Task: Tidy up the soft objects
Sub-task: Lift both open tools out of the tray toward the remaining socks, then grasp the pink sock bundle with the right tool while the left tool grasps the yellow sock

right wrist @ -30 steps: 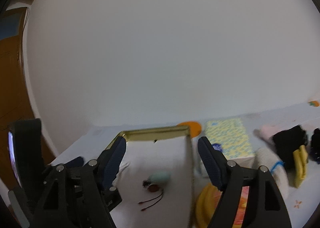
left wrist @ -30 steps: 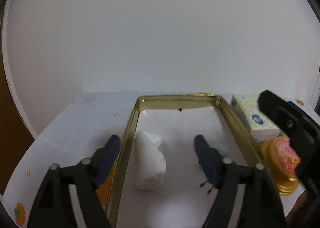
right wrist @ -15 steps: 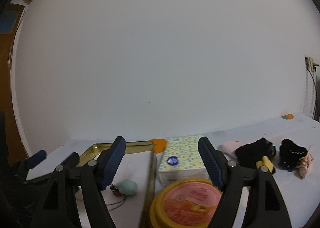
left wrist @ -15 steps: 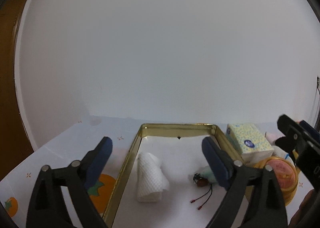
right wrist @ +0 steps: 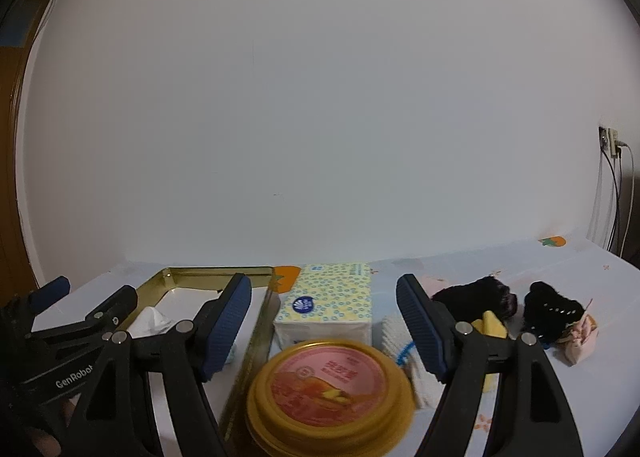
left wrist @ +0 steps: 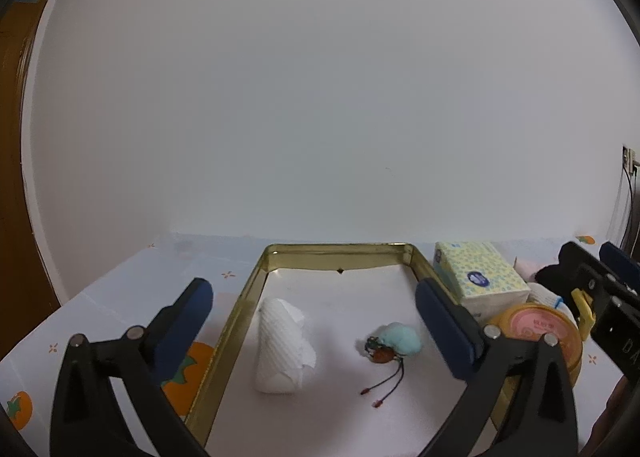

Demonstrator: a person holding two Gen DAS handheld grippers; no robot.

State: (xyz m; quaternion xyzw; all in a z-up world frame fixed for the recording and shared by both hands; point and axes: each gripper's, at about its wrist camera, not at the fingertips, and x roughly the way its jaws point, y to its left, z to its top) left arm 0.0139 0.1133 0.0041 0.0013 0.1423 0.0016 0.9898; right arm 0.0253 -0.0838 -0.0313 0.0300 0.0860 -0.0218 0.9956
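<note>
A gold tray (left wrist: 240,309) holds a rolled white towel (left wrist: 280,345) and a teal plush charm (left wrist: 400,341) with dark cords. My left gripper (left wrist: 314,297) hovers over the tray's near end, its jaws opening wide, with nothing pressed between the pads. My right gripper (right wrist: 324,289) is open and empty, pointing at a yellow tissue pack (right wrist: 332,301) and a round gold tin (right wrist: 332,381) with a pink lid. To its right lie a white cloth (right wrist: 396,337), two black soft items (right wrist: 476,297), a yellow piece (right wrist: 492,325) and a pink pouch (right wrist: 580,337).
The tray (right wrist: 216,271) lies left of the tissue pack, close to the white wall. The tablecloth (left wrist: 120,297) has orange fruit prints. The left gripper (right wrist: 94,291) shows at the right wrist view's left edge. Cables hang from a wall socket (right wrist: 608,141) at far right.
The left jaws spread wider and drew back from the teal charm, which now lies free in the tray. The right gripper swung right, from over the tray to the tissue pack and tin.
</note>
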